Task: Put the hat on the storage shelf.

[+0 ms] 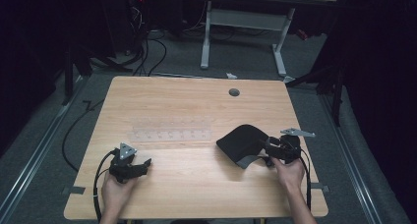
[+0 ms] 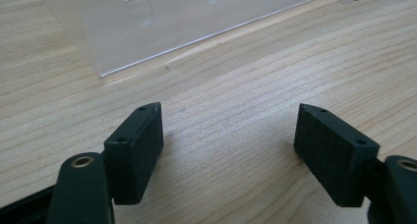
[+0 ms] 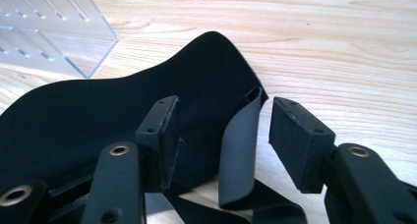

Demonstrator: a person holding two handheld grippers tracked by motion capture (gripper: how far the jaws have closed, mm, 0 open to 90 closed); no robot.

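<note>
My right gripper sits at the near right of the wooden table, with its jaws standing apart around a folded strap of the black eye mask; the pads do not press on the strap, so nothing is gripped. The mask lies on the table right of centre, just in front of my right hand, with its broad padded body rising in a curve and the strap looped beneath its near edge. I judge the mask to be light, soft and limp: it will sag and fold once lifted, and the smooth fabric may slip through a loose pinch. The strap fold between my jaws is the most practical place to take hold, since it is thin and doubled; the padded edge of the body is an alternative if the strap slides. My left gripper rests at the near left of the table in my left hand, with its jaws wide and empty, bare wood between them in the left gripper view. A clear acrylic organizer lies at the table's centre, well apart from the mask. Its row of compartments appears empty, though the transparent walls make the interior hard to read.
</note>
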